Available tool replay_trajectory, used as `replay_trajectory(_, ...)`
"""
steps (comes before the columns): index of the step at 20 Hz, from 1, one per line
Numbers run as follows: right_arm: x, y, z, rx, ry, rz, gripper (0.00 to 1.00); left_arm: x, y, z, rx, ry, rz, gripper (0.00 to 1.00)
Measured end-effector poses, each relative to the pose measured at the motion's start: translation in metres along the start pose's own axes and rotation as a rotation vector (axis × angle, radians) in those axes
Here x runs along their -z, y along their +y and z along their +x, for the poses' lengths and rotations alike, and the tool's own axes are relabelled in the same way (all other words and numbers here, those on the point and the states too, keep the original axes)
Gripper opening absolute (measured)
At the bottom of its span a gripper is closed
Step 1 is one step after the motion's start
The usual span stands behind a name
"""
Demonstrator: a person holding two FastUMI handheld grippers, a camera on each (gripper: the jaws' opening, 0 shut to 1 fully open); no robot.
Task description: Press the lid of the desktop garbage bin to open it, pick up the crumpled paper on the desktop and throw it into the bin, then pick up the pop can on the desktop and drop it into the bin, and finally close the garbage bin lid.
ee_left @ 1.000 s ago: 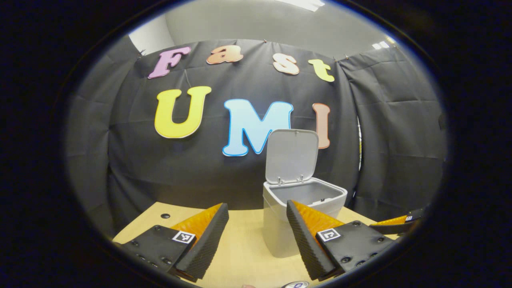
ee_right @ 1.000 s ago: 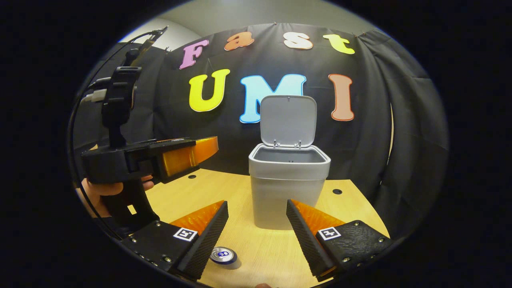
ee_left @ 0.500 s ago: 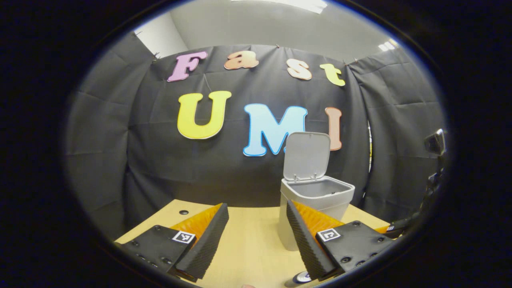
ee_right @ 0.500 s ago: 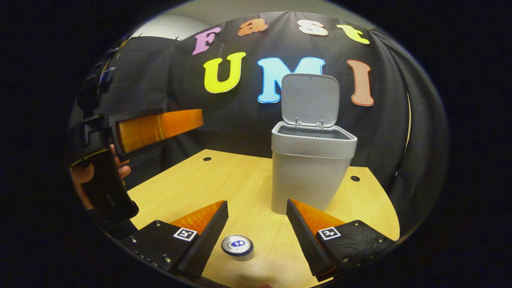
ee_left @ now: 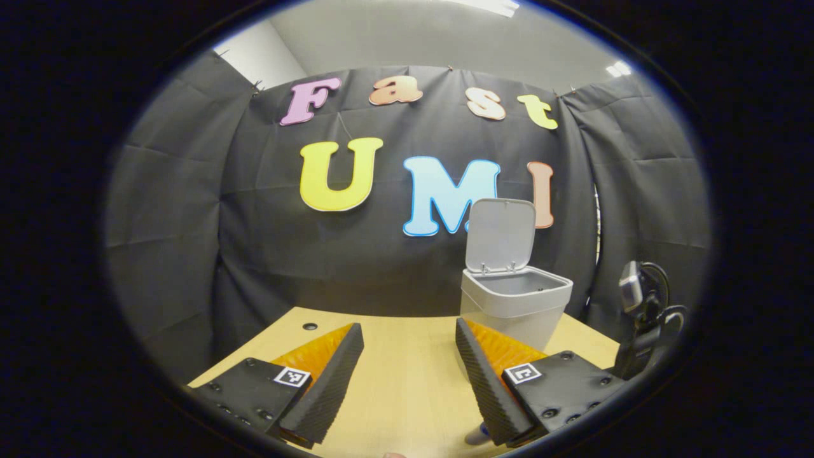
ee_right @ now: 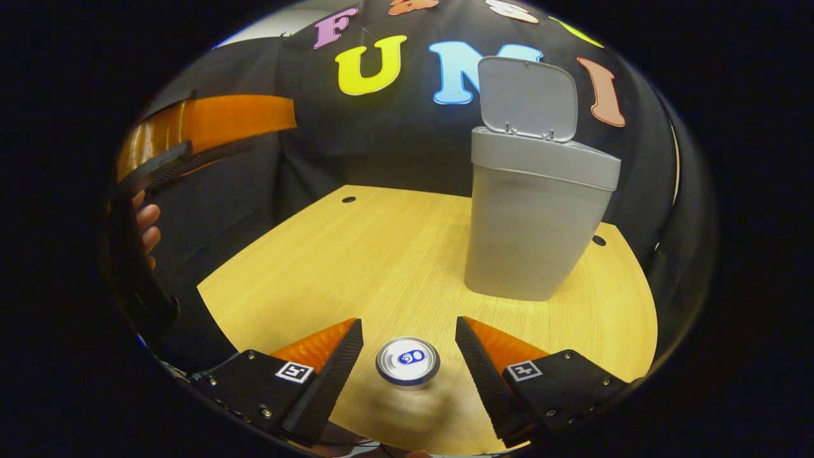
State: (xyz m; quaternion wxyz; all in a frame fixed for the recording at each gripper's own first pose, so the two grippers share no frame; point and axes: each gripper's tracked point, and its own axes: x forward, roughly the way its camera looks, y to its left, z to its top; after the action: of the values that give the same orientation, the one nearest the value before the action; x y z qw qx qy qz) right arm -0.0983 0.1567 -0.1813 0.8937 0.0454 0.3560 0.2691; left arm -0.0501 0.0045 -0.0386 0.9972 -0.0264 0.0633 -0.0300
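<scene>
In the right gripper view, the right gripper (ee_right: pixel 408 346) hangs above the surface (ee_right: pixel 356 254) with its two fingers spread wide and nothing between them pressed. The can (ee_right: pixel 407 360) stands upright on the surface right in the gap between the fingers, its round top facing up; neither finger touches it. Farther out and to the right, the bin (ee_right: pixel 531 216) stands on the surface, well apart from the can, with its lid (ee_right: pixel 529 95) swung up and standing nearly upright behind the opening. At the far left of this view, the left gripper (ee_right: pixel 210 130) is held up above the surface's left edge, with part of a hand (ee_right: pixel 146 226) showing below it.

In the left gripper view, the left gripper (ee_left: pixel 408 346) is also released, its fingers spread with only bare surface (ee_left: pixel 400 381) between them. The bin (ee_left: pixel 516 305) stands beyond the right finger, lid (ee_left: pixel 501 234) raised, its grey inside partly visible; what lies within cannot be made out. A small part of the can (ee_left: pixel 477 434) peeks out at the bottom edge, just beside the right finger. At the far right edge, part of the other gripper's body (ee_left: pixel 642 324) shows, with a cable looping off it.
</scene>
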Motion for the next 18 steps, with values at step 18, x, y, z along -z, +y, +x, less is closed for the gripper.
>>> replay_trajectory(18, 0.049, -0.011, 0.027, 0.01, 0.199, 0.0, 0.85, 0.012, 0.009, -0.003, -0.014, 0.039, -0.038, 0.95)
